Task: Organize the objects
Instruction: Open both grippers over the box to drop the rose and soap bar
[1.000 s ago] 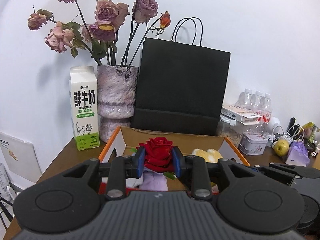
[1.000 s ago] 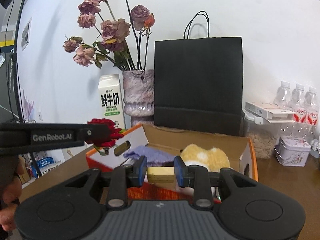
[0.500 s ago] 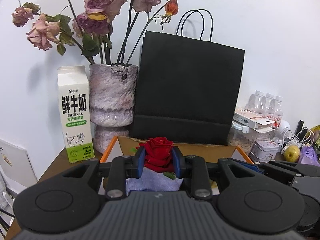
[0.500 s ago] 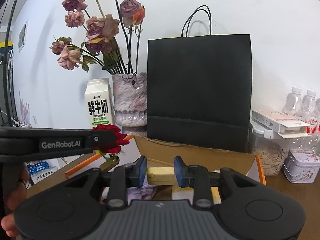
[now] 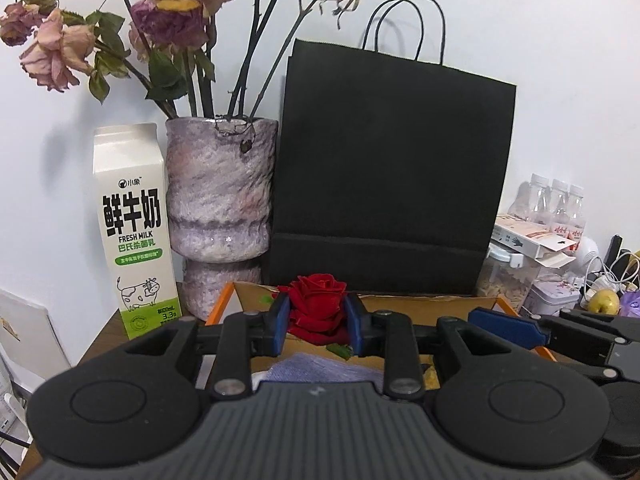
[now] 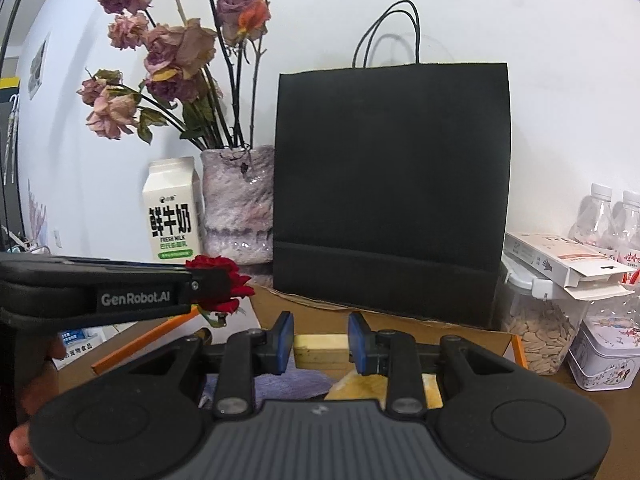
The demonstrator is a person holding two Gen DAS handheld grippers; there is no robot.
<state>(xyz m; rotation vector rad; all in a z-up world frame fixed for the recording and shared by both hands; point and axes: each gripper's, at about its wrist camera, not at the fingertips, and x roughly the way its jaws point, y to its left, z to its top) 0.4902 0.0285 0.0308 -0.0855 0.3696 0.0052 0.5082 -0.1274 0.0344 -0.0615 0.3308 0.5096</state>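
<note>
Closing in on the black paper bag (image 5: 394, 168) with both loads, bag now much larger in view than a second ago. Left gripper (image 5: 317, 318) carrying the red rose (image 5: 318, 308) just before the bag's foot, above the cardboard box (image 5: 420, 304); jaws just eased wider, pads seemingly on the petals yet. Right gripper (image 6: 320, 342) clamped tight on the pale wooden block (image 6: 320, 350), also before the bag, over the box. Looks like a drop-off soon, rose likely first.
</note>
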